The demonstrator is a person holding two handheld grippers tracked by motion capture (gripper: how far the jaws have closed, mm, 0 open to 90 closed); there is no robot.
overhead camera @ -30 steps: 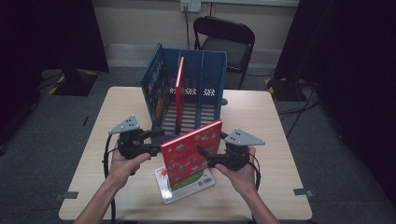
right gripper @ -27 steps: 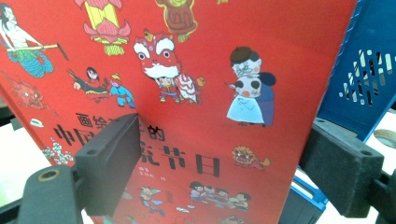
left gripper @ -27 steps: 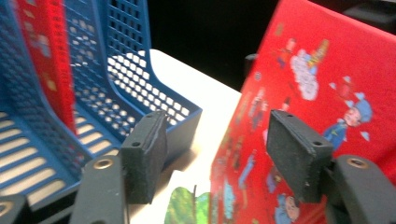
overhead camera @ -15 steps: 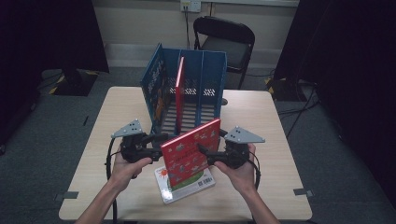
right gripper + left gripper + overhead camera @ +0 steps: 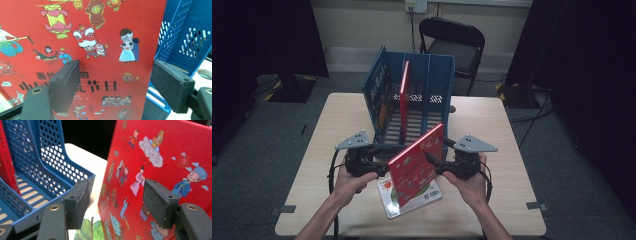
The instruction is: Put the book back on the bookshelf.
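A red picture book (image 5: pixel 417 162) stands tilted on its lower edge on a white book (image 5: pixel 388 192) that lies flat on the table. My left gripper (image 5: pixel 382 167) is at its left side and my right gripper (image 5: pixel 434 165) at its right, both level and pointing at each other. In the left gripper view the cover (image 5: pixel 162 157) stands just past the open jaws (image 5: pixel 117 202), with its edge between them. In the right gripper view the titled cover (image 5: pixel 100 30) faces the jaws (image 5: pixel 118 85). These have just been closing, with no pad clamped on the book.
A blue slotted file rack (image 5: pixel 432 75) stands behind the grippers on the wooden table (image 5: pixel 512 150), with another red book (image 5: pixel 404 95) upright in a slot. The rack (image 5: pixel 50 157) is close by the left jaws. A black folding chair (image 5: pixel 457 42) stands beyond the table.
The left hand has crept slightly toward the red book. The book and the right hand stay where they were.
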